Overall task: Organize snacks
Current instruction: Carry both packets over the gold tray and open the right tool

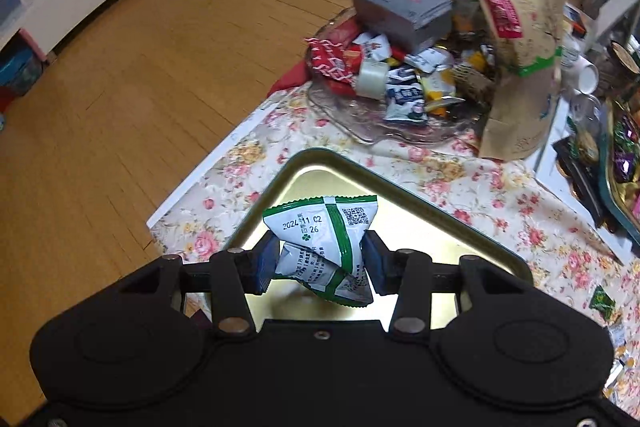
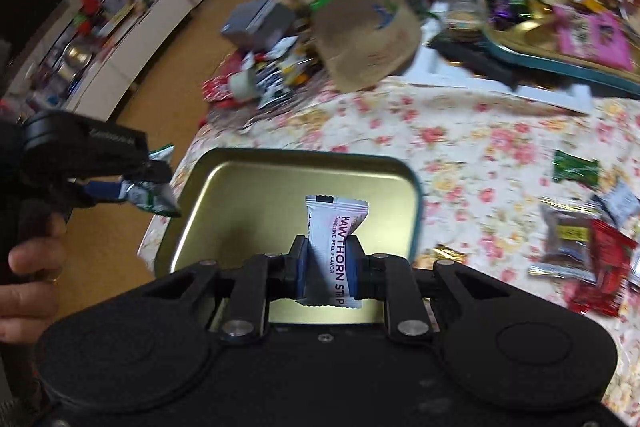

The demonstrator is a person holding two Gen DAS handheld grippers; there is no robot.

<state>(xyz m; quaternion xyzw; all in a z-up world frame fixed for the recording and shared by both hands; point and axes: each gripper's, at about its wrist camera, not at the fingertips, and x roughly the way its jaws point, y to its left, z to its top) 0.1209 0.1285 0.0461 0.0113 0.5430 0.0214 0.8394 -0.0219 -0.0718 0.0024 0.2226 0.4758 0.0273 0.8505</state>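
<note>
Floral tablecloth beside wooden floor

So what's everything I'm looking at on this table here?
tin tray: one, gold, empty, near table edge
green-and-white packet: one, in left gripper, above tray
hawthorn strip packet: one, white, in right gripper, above tray
glass dish: one, clear, heaped with wrapped snacks
grey box: one, on that heap
brown paper bag: one, upright beside dish
loose snacks: several, mixed colours, on floral cloth
left gripper: black, shut
right gripper: black, shut
</note>
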